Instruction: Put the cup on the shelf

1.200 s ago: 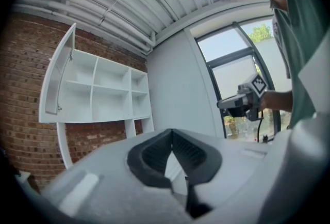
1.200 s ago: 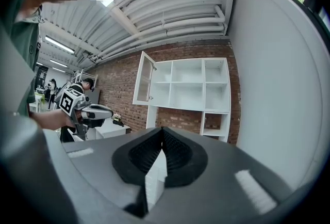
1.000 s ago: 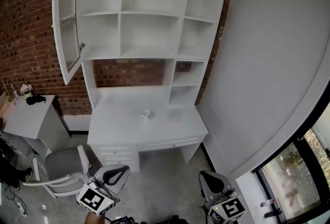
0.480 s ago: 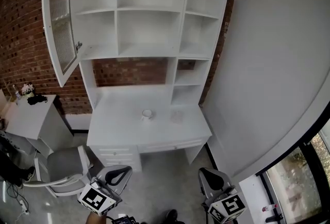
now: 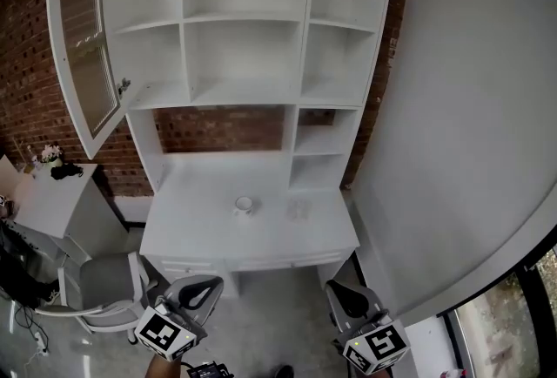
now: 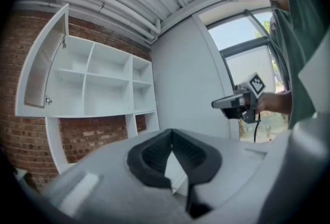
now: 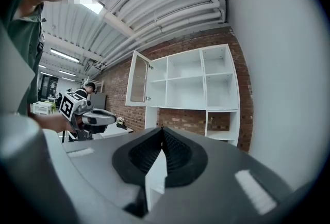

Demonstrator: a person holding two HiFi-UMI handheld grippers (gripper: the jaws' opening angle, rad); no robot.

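A small white cup (image 5: 244, 205) stands near the middle of the white desk (image 5: 200, 228), in the head view only. Above it rises the white shelf unit (image 5: 244, 28) with bare compartments and its glass door (image 5: 80, 54) swung open at the left. My left gripper (image 5: 202, 286) is low at the bottom left, well short of the desk, jaws shut with nothing between them. My right gripper (image 5: 344, 296) is at the bottom right, also shut and holding nothing. In the left gripper view the jaws (image 6: 172, 141) meet; in the right gripper view (image 7: 162, 139) they meet too.
A grey office chair (image 5: 100, 285) stands left of the desk. A small white side table (image 5: 48, 198) with a plant sits at the far left. A grey wall (image 5: 461, 106) bounds the right. Red brick (image 5: 26, 37) lies behind the shelf.
The view has shifted closer to the desk and tilted up; the shelf unit and desk appear larger and further left. Both grippers stay shut low in the frame.
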